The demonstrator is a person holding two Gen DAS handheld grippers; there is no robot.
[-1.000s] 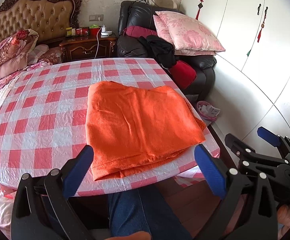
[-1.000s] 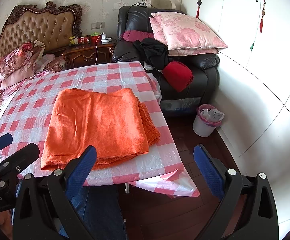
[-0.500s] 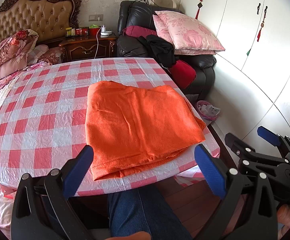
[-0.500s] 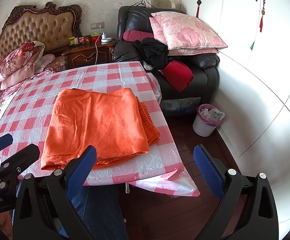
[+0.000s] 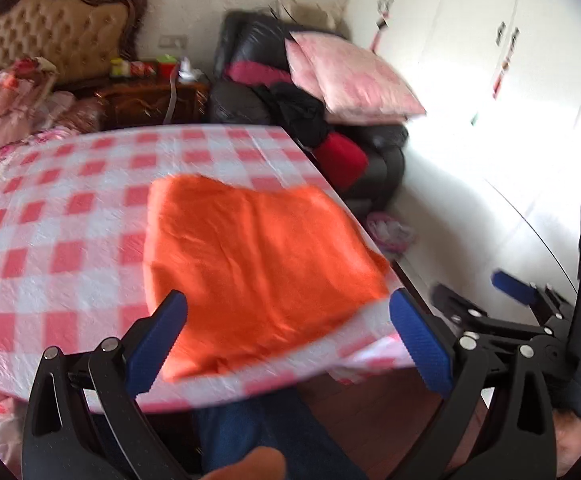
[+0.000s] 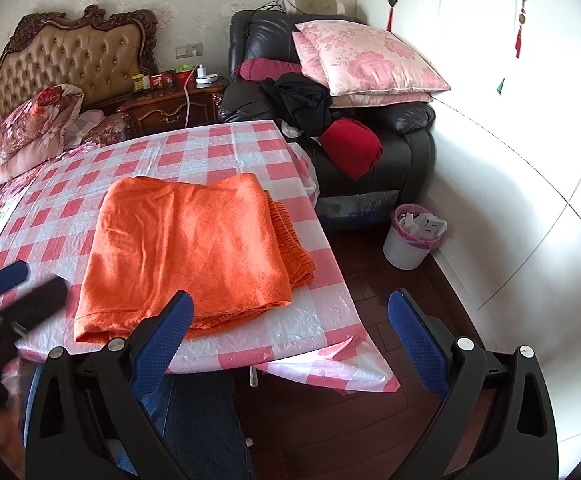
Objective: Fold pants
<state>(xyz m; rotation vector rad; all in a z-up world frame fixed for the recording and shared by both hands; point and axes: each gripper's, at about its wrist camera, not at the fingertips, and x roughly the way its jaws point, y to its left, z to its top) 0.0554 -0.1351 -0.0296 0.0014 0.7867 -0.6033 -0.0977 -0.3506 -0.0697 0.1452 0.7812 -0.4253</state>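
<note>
The orange pants point(image 6: 186, 252) lie folded into a thick, roughly rectangular stack near the middle of the right wrist frame, resting on the red-and-white checked tablecloth point(image 6: 226, 148) close to the table's near right corner. The top layer is smooth, slightly fuzzy fabric with a few soft creases running across it; its near edge shows several stacked layers, and at the right side a ribbed, gathered band of the same orange pokes out from under the top fold. In the left wrist view the pants point(image 5: 258, 264) fill the centre of the frame, blurred, with the far edge slightly wavy and the near left corner rounded over. The left gripper point(image 5: 288, 340) sits at the bottom of its frame with its blue-padded fingers spread wide and nothing between them, hovering at the near edge of the table just short of the stack. The right gripper point(image 6: 290, 344) is likewise splayed apart and empty, low in its frame, its left finger overlapping the stack's near edge in the picture and its right finger over the dark wooden floor point(image 6: 370, 420). A leg in blue jeans point(image 6: 206, 420) shows below the table edge between the fingers.
</note>
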